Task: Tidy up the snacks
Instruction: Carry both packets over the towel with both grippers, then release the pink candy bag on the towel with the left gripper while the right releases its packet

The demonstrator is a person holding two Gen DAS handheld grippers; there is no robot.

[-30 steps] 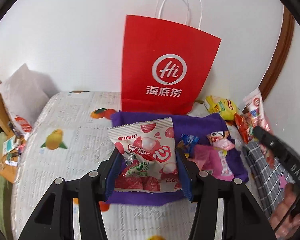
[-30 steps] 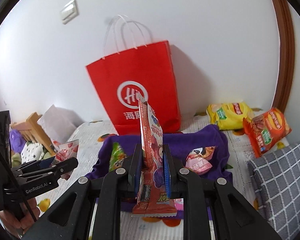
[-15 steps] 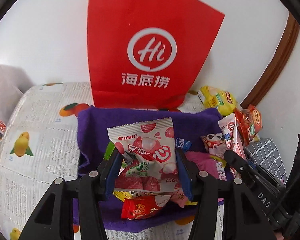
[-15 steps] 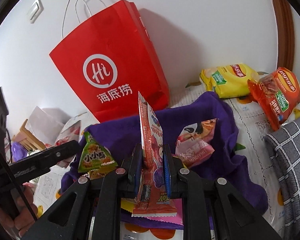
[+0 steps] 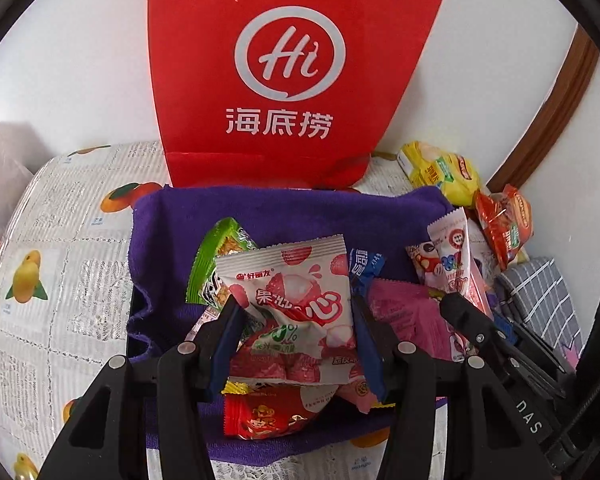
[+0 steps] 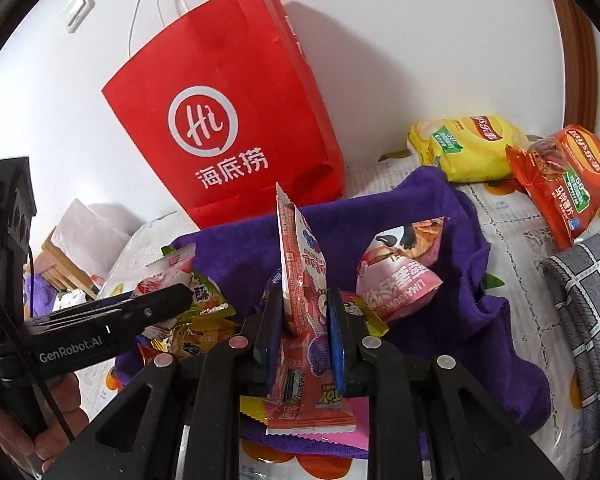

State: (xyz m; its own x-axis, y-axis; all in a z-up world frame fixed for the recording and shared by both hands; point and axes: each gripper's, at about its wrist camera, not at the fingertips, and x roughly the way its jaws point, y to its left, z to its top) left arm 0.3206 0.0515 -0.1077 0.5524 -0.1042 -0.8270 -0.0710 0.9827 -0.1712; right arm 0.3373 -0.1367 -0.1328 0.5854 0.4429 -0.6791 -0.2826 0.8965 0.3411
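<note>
Nearest, the right gripper (image 6: 305, 330) has come down over the purple cloth (image 6: 452, 312) with the red stick packet (image 6: 300, 280) between its jaws, which are now easing apart. The left gripper (image 5: 296, 340), also lower than a second ago, stays clamped on the strawberry snack packet (image 5: 292, 300) above the snack pile (image 5: 400, 312). Both packets look about to join it. Farther back stands the red paper bag (image 5: 284, 80).

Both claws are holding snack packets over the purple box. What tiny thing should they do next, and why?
Probably let go. The left claw grips the strawberry packet and the right claw, its jaws already opening, has the tall red packet between them. Both hang right over the purple-lined box of snacks, so the packets should drop in.
</note>
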